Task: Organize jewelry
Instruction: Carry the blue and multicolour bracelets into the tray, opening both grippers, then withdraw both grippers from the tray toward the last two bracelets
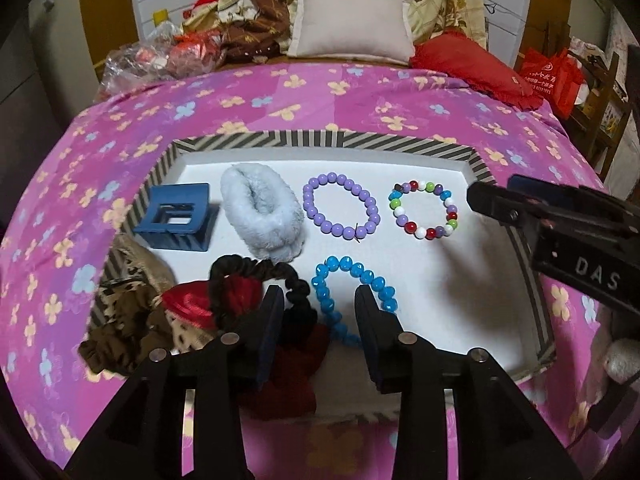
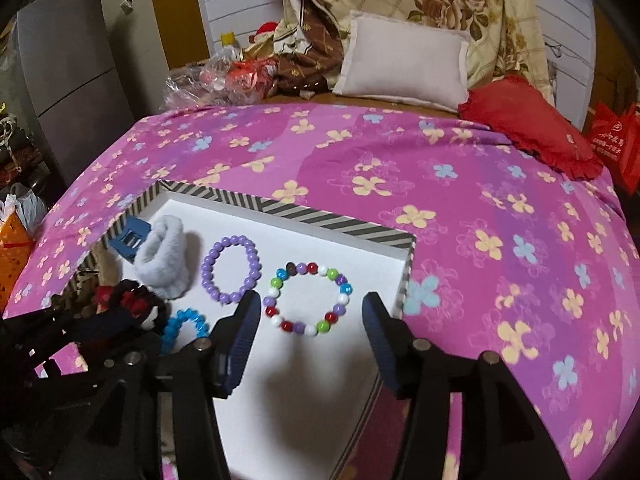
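Bracelets lie untouched in the tray (image 1: 478, 162); both grippers' fingers (image 1: 276, 312) (image 2: 244, 320) spread wide, empty.

Bed under a pink flowered bedspread (image 1: 280, 96), loaded at both ends.

Low in the frame sits a striped-rim tray (image 1: 256, 139) with a white floor. Along the top: a white pillow (image 1: 350, 20) in the middle, a red frilled cushion (image 1: 472, 66) at upper right, crinkled plastic bags (image 1: 132, 60) and a brown patterned quilt (image 1: 256, 16) at upper left.
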A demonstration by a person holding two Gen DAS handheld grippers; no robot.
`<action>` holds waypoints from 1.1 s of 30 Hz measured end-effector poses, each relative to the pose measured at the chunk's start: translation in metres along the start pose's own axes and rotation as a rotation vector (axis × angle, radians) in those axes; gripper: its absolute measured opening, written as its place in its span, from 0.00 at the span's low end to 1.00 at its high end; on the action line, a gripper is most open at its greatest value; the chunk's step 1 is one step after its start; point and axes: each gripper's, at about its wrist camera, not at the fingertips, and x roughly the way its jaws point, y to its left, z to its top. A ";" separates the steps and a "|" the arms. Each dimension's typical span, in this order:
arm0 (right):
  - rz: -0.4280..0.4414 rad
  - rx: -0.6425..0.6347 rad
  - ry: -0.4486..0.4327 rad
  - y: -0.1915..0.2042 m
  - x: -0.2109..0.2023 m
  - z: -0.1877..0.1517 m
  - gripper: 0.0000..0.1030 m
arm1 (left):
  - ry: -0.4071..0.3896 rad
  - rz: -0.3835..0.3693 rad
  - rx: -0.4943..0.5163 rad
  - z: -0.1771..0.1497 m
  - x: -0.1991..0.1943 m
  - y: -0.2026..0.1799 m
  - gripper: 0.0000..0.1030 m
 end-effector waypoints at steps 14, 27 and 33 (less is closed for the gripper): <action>-0.045 0.036 -0.076 0.014 -0.071 -0.049 0.70 | -0.079 0.018 -0.014 -0.036 -0.053 0.005 0.38; -0.019 0.033 -0.044 0.014 -0.119 -0.107 0.70 | -0.050 -0.048 -0.070 -0.076 -0.085 0.027 0.38; 0.007 0.011 0.014 0.019 -0.116 -0.137 0.70 | 0.004 -0.080 -0.071 -0.104 -0.088 0.033 0.38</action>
